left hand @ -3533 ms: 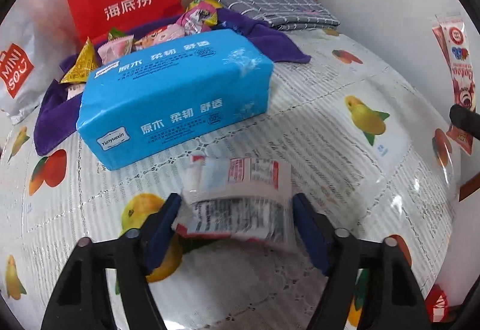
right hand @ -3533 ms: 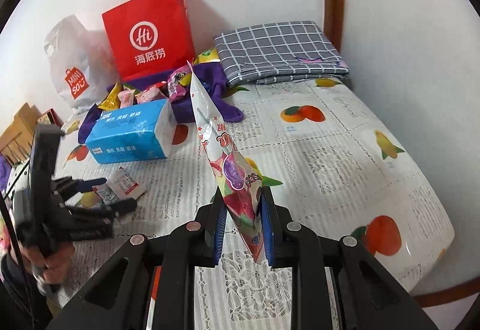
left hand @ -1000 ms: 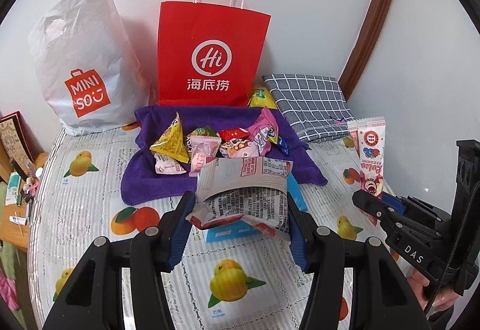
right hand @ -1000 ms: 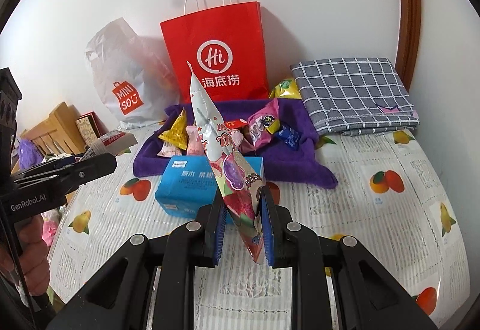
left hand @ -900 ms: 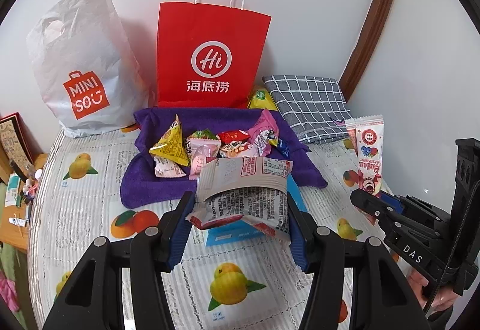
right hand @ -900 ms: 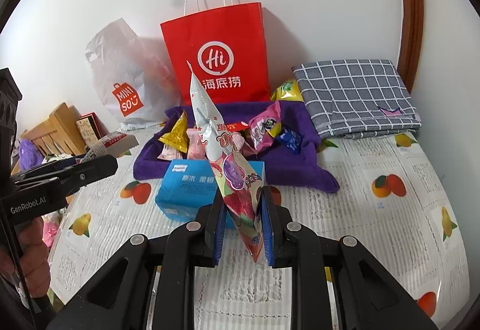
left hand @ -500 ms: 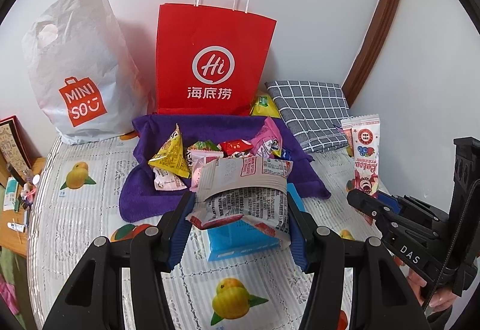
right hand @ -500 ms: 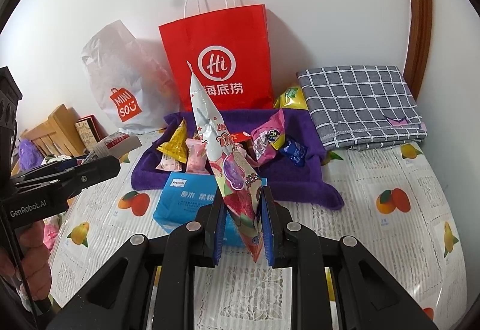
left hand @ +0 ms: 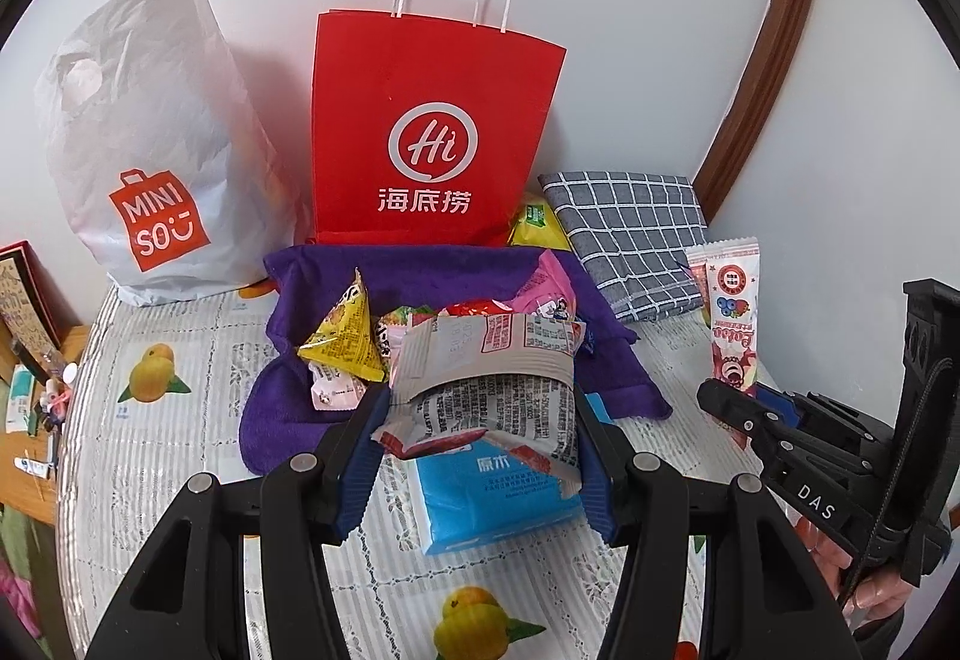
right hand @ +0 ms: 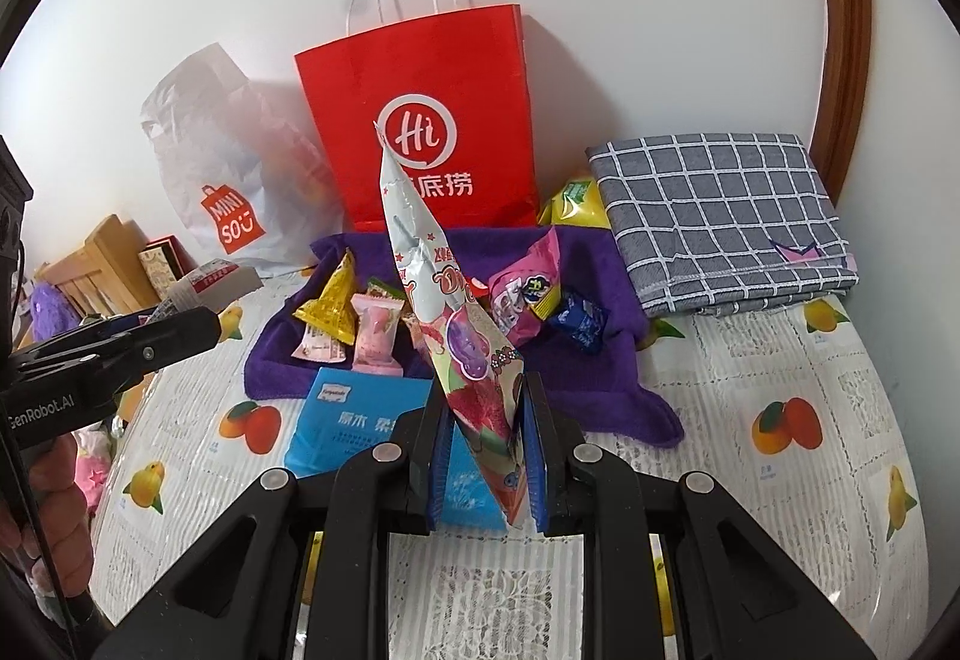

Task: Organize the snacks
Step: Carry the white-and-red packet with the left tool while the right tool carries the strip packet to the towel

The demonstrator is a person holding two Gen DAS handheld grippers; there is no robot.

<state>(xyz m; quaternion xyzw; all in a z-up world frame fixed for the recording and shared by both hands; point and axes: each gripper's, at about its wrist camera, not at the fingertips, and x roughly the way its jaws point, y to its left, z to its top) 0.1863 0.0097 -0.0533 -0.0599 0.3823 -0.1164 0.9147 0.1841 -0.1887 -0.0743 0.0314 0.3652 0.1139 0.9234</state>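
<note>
Left gripper (left hand: 477, 456): nearest, raised over the table, jaws part open and pressed on the sides of a grey packet (left hand: 489, 390) with red print, which sits crosswise between the blue pads.
Right gripper (right hand: 485, 456): jaws drawn close together, pinching the bottom of a long pouch (right hand: 444, 312) that stands up tall and narrow above them.
Tissue pack (left hand: 486, 492): blue, flat on the tablecloth (left hand: 150, 420) just beyond both grippers and below them.
Purple cloth (right hand: 606, 360): behind the tissue pack, spread on the table, touching its far edge as far as I can see.
Snacks on the cloth: a yellow pyramid (right hand: 333, 306), a pink sweet (right hand: 375, 333), a pink bag (right hand: 519, 294) and a small blue packet (right hand: 579, 321), close together in a loose heap.
Checked cloth (right hand: 726, 216): folded, right of the purple cloth.
Red bag (left hand: 435, 132): upright against the wall, just behind the purple cloth.
White bag (left hand: 144, 150): left of the red one, also at the wall.
</note>
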